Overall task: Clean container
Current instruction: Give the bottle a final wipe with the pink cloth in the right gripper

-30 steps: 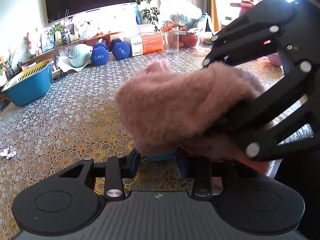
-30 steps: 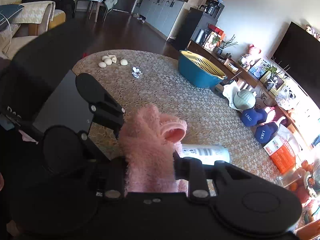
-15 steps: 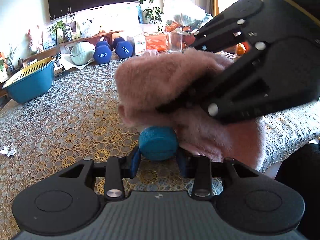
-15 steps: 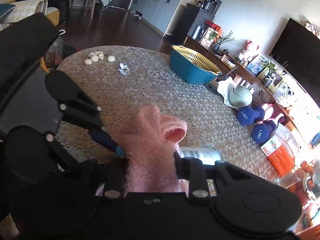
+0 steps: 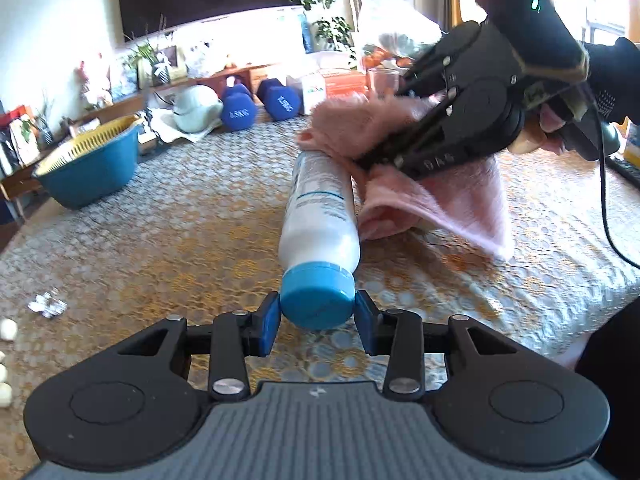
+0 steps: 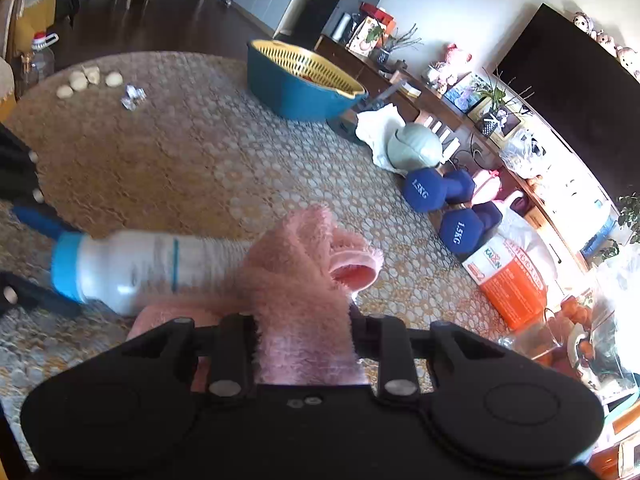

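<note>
A white bottle (image 5: 320, 208) with a blue cap (image 5: 317, 299) lies lengthwise above the patterned tablecloth, pointing away from me. My left gripper (image 5: 316, 322) is shut on the cap, its blue pads pressing both sides. A fluffy pink cloth (image 5: 400, 160) drapes over the bottle's far end and right side. The right gripper (image 5: 384, 152) comes in from the upper right, shut on that cloth. In the right wrist view the bottle (image 6: 156, 268) lies crosswise, its far end under the pink cloth (image 6: 300, 288) clamped in the right gripper (image 6: 304, 332).
A blue bowl with a yellow strainer (image 5: 90, 160) stands at the left. Two blue dumbbells (image 5: 260, 106), a pale round object (image 5: 196, 110) and an orange-white box (image 5: 336, 84) line the table's far edge. Crumpled foil (image 5: 48, 304) and small white lumps (image 5: 8, 330) lie at the near left.
The right gripper has slid the pink cloth away along the bottle, from the cap end toward the far end. The bottle's cap and white body are now uncovered. My left gripper stayed in place.
</note>
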`<state>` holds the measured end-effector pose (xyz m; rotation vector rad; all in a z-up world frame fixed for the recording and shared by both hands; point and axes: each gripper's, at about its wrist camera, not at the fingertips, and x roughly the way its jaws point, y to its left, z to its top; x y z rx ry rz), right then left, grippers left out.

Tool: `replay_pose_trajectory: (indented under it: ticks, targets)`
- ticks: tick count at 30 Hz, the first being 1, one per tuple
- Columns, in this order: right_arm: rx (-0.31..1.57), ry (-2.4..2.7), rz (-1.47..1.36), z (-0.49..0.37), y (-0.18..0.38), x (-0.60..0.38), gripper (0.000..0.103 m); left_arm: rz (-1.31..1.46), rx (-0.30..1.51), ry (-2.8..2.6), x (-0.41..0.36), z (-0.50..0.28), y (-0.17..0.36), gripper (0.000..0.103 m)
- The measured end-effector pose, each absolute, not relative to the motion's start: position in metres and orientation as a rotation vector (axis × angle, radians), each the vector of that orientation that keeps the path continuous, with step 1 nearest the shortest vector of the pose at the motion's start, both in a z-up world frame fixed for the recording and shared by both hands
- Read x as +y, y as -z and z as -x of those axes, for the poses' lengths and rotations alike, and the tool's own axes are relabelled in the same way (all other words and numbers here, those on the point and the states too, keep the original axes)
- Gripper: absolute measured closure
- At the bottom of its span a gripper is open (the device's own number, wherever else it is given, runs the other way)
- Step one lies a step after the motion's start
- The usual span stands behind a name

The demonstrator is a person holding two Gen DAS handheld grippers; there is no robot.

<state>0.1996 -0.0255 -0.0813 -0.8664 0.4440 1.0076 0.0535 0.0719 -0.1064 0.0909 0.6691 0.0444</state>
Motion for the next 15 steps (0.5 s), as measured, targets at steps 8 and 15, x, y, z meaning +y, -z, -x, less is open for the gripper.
replay_pose_trajectory:
  ticks: [8,15]
  targets:
    - [0.459,-0.974,0.846,-0.203,0.09,-0.029,0.077,-0.105,0.668,-0.06,0.075,-0.055,0.105,0.064]
    - [0.391,-1.044,0.743,-0.183,0.053,-0.05,0.077,-0.13,0.669,-0.071,0.07,-0.057,0.106,0.063]
